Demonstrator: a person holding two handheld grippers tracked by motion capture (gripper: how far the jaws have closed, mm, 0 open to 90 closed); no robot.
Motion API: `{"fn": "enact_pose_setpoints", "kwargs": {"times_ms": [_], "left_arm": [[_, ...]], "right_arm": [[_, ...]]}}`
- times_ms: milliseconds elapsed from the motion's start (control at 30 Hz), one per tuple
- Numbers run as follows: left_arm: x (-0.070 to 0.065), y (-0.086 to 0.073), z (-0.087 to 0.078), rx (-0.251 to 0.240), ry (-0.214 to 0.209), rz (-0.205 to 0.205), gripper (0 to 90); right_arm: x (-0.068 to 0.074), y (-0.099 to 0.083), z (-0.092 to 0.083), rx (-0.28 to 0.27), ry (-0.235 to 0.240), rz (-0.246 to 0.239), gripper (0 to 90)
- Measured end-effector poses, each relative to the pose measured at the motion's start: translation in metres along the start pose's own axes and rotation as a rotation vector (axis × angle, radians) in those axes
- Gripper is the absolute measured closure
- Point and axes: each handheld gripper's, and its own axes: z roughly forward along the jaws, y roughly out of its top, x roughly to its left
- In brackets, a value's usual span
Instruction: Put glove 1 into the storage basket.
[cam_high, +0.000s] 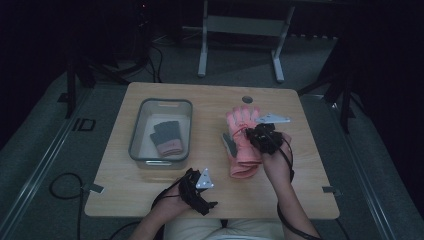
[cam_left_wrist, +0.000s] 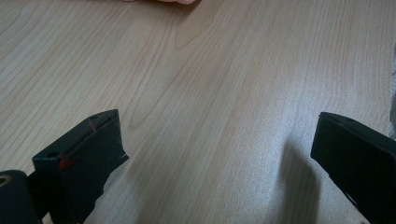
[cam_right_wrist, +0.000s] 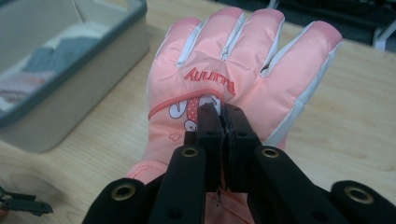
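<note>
Pink glove (cam_high: 243, 135) lies right of the table (cam_high: 150, 185) centre, pinched at its back by the right tongs (cam_right_wrist: 219, 114), evidently for lifting toward the grey bin (cam_high: 137, 145). Left tongs (cam_left_wrist: 215, 154) rest spread, empty, at the near edge.

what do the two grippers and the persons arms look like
Both are black handheld tools. The left gripper carries a grey three-cornered plate and has broad, flat black jaws, one with small red marks. The right gripper has the same grey plate, black linkage arms with brass-coloured rivets, and a black cable trailing back along the forearm. The forearms are bare, with no sleeves in view.
</note>
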Motion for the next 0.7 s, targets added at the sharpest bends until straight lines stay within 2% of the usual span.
{"fn": "enact_pose_setpoints", "kwargs": {"times_ms": [100,167,400,467,700], "left_arm": [[0.0,0.0,0.0,0.0,0.001,0.001,1.8],[0.0,0.0,0.0,0.003,0.001,0.002,1.8],[0.0,0.0,0.0,0.008,0.002,0.005,1.8],[0.0,0.0,0.0,0.005,0.001,0.003,1.8],[-0.001,0.0,0.0,0.009,0.008,0.01,1.8]], "right_arm": [[0.002,-0.008,0.01,0.022,-0.003,0.017,86.8],[0.002,-0.011,0.017,0.04,0.011,0.037,86.6],[0.0,-0.027,0.048,0.105,-0.037,0.067,86.3],[-0.002,-0.031,0.055,0.116,-0.03,0.079,85.7],[0.003,-0.034,0.068,0.154,-0.027,0.064,78.6]]}}
